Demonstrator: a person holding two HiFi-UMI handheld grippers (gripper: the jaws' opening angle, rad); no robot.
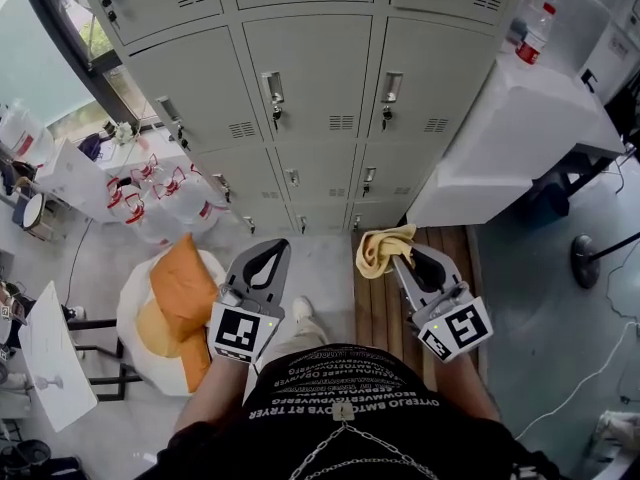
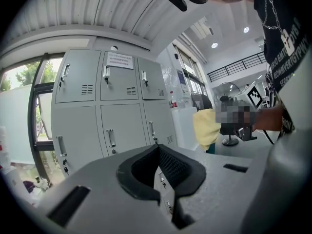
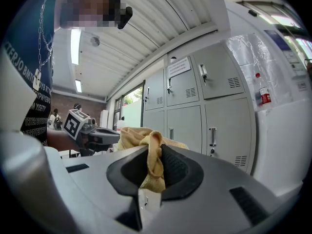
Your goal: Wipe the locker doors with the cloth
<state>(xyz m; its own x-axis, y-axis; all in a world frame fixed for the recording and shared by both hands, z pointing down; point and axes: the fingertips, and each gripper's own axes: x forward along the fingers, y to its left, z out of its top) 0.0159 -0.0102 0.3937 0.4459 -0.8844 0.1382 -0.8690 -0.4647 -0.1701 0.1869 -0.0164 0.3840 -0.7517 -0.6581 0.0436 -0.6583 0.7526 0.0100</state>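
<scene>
A bank of grey locker doors with small handles and vents fills the wall ahead of me, all doors closed. My right gripper is shut on a crumpled yellow cloth, held low over the floor and short of the lockers. In the right gripper view the cloth is pinched between the black pads and bunches out past them, with the lockers beyond. My left gripper is beside it, shut with nothing in it; its pads meet at the tips. The cloth shows to its right.
A white cabinet with a red-labelled bottle stands against the lockers at right. An orange cushion lies on a white round seat at lower left, with tied plastic bags behind it. A wooden slat platform lies underfoot.
</scene>
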